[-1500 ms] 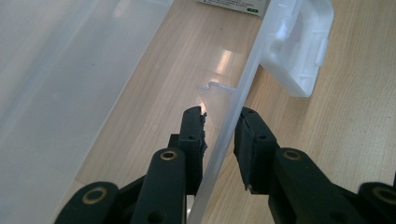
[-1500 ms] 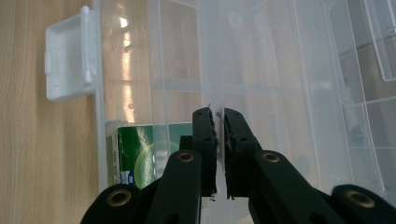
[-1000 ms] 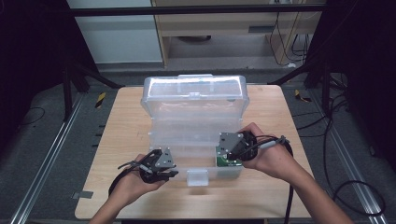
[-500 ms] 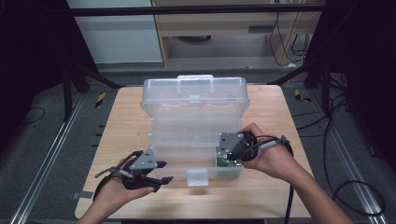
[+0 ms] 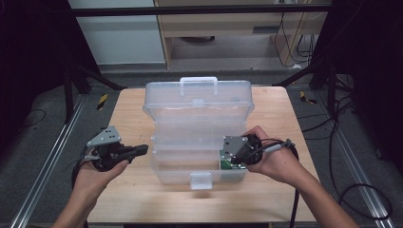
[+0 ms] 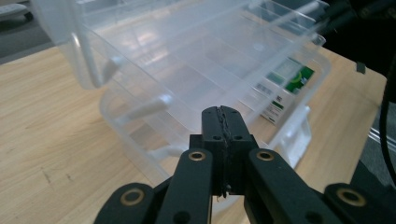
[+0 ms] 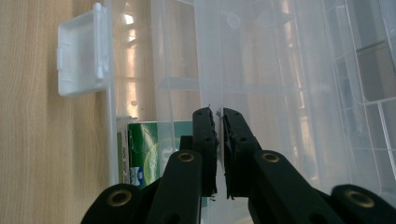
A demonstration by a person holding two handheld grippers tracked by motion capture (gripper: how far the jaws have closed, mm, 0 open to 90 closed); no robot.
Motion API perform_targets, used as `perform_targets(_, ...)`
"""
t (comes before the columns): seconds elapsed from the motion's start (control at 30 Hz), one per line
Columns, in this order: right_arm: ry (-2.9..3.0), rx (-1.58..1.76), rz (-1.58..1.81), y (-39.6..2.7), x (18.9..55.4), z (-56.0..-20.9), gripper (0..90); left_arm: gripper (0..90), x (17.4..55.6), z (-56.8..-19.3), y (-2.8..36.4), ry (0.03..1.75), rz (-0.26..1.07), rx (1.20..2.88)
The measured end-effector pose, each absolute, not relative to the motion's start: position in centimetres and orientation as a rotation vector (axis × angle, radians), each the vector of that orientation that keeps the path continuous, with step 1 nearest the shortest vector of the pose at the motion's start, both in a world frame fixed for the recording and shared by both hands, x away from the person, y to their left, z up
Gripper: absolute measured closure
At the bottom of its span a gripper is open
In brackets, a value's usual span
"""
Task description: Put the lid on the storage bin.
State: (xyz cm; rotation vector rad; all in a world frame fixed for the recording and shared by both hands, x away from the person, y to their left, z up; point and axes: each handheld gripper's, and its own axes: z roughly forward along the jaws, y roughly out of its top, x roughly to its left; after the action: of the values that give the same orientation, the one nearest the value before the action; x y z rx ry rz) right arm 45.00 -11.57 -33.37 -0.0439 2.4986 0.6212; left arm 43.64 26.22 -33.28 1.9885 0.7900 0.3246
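left gripper [image 5: 140, 151]: jaws pressed together on nothing, near table's [image 5: 128, 118] left edge, just left of the clear box [image 5: 197, 137] | clear box: mid-table, lid raised, long axis left-right | green carton [image 5: 227, 165]: box's front-right corner | right gripper [image 7: 219, 122]: nearer it, jaws pinching a clear box wall directly above the carton.

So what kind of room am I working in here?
Likely a lab or data-collection workstation, not a home: a bare wooden table ringed by dark metal framing, loose cables on grey carpet, and office cabinets behind.
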Motion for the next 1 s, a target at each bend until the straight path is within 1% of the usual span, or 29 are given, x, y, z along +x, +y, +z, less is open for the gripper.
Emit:
perform_targets(0.33, 2.498, -0.044, 0.613, -11.4, 44.9, -33.4, 84.9, 90.0, 46.7, -31.4, 26.1, 0.848, 0.325, 1.891)
perform_targets(0.53, 2.502, -0.054, 0.613, -11.4, 44.7, -33.5, 85.0, 90.0, 47.8, -31.4, 26.2, 0.890, 0.308, 1.856)
perform_targets(1.0, 2.509, -0.063, 0.598, -11.2, 43.9, -34.3, 85.3, 90.0, 46.9, -32.0, 26.6, 0.896, 0.300, 1.873)
